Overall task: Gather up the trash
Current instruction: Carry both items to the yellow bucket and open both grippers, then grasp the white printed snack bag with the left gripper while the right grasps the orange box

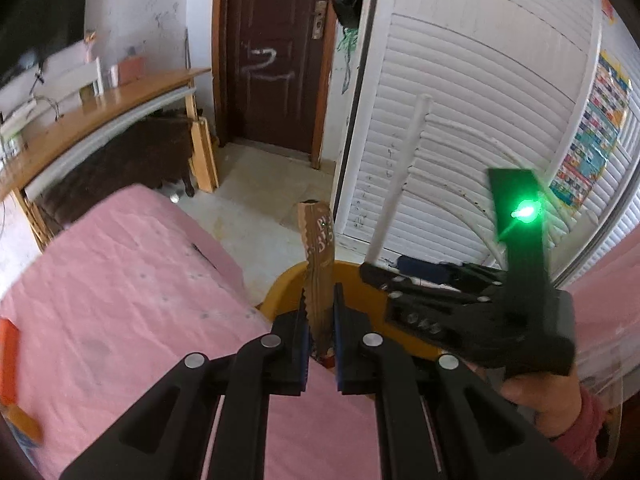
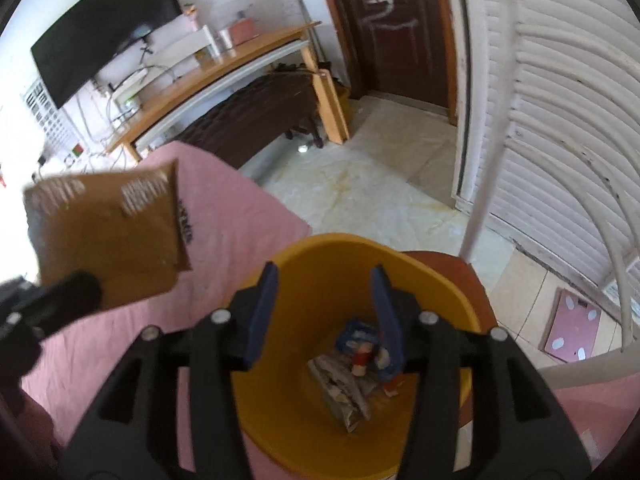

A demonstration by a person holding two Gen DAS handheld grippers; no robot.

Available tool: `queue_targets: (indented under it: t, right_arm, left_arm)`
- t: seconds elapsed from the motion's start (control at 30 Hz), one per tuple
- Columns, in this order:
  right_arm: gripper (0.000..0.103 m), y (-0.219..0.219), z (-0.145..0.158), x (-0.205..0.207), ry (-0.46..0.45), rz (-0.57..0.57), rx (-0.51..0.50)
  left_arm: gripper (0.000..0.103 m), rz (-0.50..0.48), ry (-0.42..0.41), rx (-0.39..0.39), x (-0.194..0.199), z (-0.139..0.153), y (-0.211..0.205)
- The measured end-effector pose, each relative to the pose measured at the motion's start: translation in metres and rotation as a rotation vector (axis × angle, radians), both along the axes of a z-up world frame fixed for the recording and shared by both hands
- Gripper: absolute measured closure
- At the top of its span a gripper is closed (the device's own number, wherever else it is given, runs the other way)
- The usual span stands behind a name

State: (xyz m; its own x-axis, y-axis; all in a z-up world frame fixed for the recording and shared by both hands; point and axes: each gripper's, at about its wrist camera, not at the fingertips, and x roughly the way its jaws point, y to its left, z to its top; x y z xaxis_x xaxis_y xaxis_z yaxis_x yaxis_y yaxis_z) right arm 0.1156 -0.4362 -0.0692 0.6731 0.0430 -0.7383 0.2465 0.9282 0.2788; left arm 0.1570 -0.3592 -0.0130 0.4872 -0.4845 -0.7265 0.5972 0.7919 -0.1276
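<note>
Here the left gripper (image 1: 320, 328) has its two black fingers pressed onto a flat piece of brown cardboard (image 1: 319, 264), which stands edge-on between the blue pads and rises above the fingertips. From the left wrist view the card shows as a thin strip with a ragged, corrugated lower edge and some pale markings near its top. From the right wrist view the same cardboard (image 2: 108, 236) shows its broad face: a roughly square brown sheet, blurred, with two patches of white scuffing or torn tape along the upper edge and dark print down its right side. It is held in the air above the pink bedsheet (image 2: 224, 216), just beside the rim of the yellow bin (image 2: 320, 252).

The right gripper (image 2: 324, 292) has its fingers spread apart with nothing between them, and it points down into the yellow bin. At the bottom of the bin lie crumpled wrappers (image 2: 352, 364), blue, red and silvery grey.

The bin stands on a pale tiled floor (image 2: 360, 184) between the bed and a white louvred wardrobe (image 2: 560, 112). Further off are a dark brown door (image 1: 276, 52) with chalky white scrawl, a wooden desk (image 2: 224, 68) and a black screen (image 2: 100, 32) on the wall.
</note>
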Motion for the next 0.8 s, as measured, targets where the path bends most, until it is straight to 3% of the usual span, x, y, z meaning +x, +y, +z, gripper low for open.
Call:
queue_targets:
  t: [0.1, 0.13, 0.23, 0.53, 0.8]
  right_arm:
    - [0.051, -0.014, -0.001, -0.005, -0.008, -0.042, 0.025]
    - [0.051, -0.017, -0.001, -0.007, -0.010, -0.051, 0.031]
    - [0.051, -0.022, 0.002, -0.010, -0.020, -0.069, 0.038]
    - [0.051, 0.002, 0.016, -0.006, -0.051, -0.006, 0.013]
    - [0.044, 0.043, 0.030, 0.005, -0.055, 0.078, -0.038]
  left_arm:
    - [0.093, -0.015, 0.075, -0.014, 0.006, -0.013, -0.004]
    - [0.084, -0.020, 0.085, -0.019, 0.006, -0.014, -0.003]
    - [0.022, -0.021, 0.095, -0.041, 0.007, -0.014, 0.002]
    - [0.019, 0.103, 0.073, -0.075, 0.008, -0.003, 0.055]
    - [0.019, 0.207, 0.053, -0.126, 0.010, 0.010, 0.114]
